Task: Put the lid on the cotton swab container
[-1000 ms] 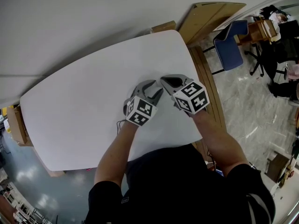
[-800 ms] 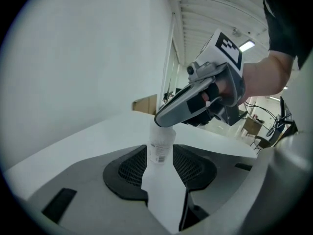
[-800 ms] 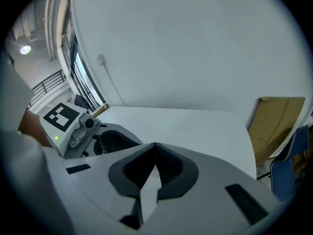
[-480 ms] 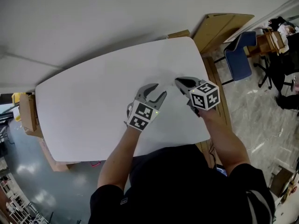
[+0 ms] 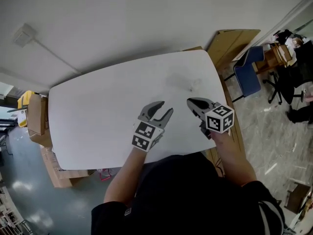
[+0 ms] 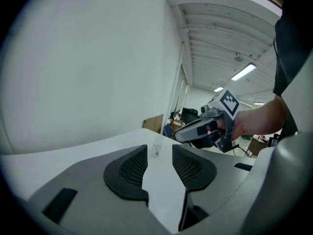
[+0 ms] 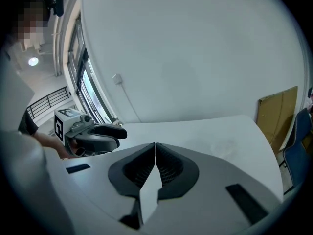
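While the person is leaning over its near edge, the white table (image 5: 98, 106) is filling most of the head view, with a cardboard panel (image 5: 234, 39) and a blue chair (image 5: 247, 72) standing past its right corner. The left gripper (image 5: 166, 107) is hovering above the tabletop, its fingers spread with nothing between them. The right gripper (image 5: 190, 102) is hanging near it, its fingers pressed together on nothing. The small clear cotton swab container (image 6: 156, 150) is sitting on the table well ahead of both grippers, untouched.
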A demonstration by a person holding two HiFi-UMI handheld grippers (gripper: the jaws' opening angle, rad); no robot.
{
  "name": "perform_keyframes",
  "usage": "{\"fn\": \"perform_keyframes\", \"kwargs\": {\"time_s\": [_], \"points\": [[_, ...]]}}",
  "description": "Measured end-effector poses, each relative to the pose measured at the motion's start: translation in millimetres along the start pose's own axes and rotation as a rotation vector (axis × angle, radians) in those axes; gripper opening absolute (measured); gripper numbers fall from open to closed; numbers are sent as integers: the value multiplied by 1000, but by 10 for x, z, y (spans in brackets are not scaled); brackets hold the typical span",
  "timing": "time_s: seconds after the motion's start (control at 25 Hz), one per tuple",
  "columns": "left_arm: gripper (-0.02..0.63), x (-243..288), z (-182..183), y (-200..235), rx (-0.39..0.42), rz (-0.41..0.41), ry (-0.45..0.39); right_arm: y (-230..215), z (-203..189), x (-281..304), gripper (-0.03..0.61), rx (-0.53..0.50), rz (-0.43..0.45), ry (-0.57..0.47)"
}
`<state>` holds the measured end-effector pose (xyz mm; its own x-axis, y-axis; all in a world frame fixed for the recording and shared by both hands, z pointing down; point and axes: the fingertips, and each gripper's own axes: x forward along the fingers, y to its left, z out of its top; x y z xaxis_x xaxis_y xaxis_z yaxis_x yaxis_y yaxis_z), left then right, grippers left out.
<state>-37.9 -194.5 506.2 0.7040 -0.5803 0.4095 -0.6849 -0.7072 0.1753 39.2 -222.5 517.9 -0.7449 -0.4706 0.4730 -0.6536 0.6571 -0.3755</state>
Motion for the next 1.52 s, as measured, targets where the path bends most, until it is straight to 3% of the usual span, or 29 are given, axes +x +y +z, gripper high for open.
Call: {"fn": "perform_keyframes", "kwargs": {"time_s": [0.4,0.84,1.08,1.28,1.52], "points": [[139,-1042,125,-129,-41,14,-93,1049,272,-327,17,0,56,-203],[116,-1635,652,-289,-76,113,-194,1764,862,-815,15,-142,251,-376],[107,-1517,960,-412,-65,153,-201,1698,1198,-1268,15,-207,289,-438],[101,-1540,1156,-445,-72,189,-249,1652,1251,-1362,15,-235,312,-443],[99,-1524,1253,-513,-49,207,-239,1548,1319,-1399,15,-238,323,-454]]}}
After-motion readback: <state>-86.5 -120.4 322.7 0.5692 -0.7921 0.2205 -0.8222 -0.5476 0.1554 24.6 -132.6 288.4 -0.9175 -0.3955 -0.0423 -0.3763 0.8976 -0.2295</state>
